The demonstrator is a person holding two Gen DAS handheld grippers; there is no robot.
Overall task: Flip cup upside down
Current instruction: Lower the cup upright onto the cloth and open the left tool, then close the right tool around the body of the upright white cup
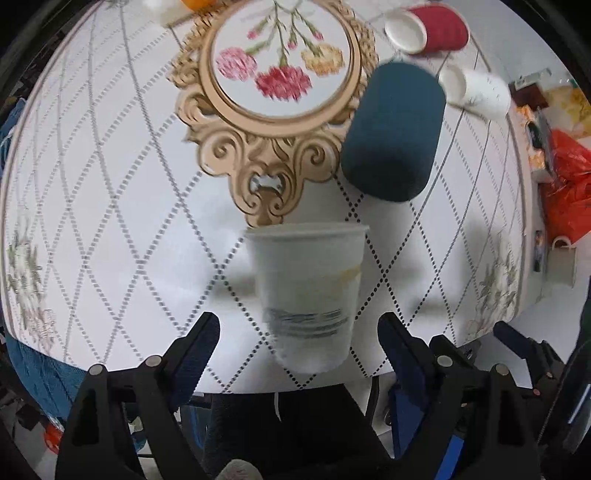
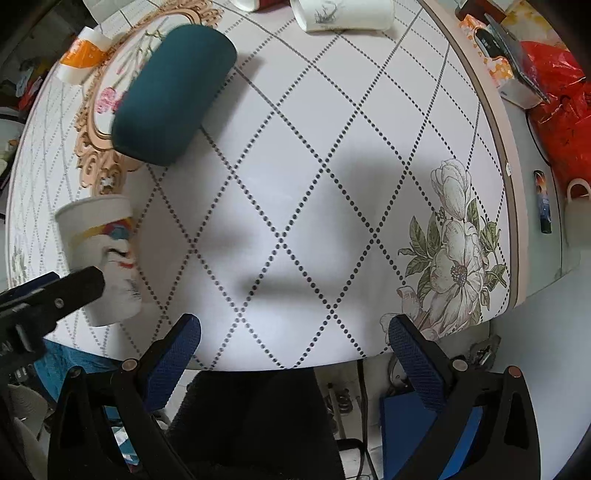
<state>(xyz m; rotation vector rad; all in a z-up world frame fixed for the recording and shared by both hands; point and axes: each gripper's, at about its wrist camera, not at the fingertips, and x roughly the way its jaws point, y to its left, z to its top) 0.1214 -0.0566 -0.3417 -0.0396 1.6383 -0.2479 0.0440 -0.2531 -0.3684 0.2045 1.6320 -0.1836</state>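
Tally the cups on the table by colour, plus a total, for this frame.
White paper cup with print, upright: 1
Dark teal cup, on its side: 1
Red cup, on its side: 1
White cup with drawing, on its side: 1
Orange-and-white cup, on its side: 1
Total: 5

Desk (image 2: 332, 110): white cloth, dotted grey diamond grid; tan ornate medallion (image 1: 280, 122) framing pink, red, yellow flowers; pale flower print with green leaves (image 2: 454, 251) near edge.
Paper cup (image 2: 101, 258): white, yellow-red-blue print.
Teal cup (image 1: 395, 129): plain dark teal.
Red cup (image 1: 439, 27): white inside.
White mug (image 2: 343, 14): grey sketch.
Orange cup (image 2: 83, 55): orange band, white ends.
Claw pads (image 2: 417, 369): blue, textured; arms black.
Bag (image 2: 561, 103): red.
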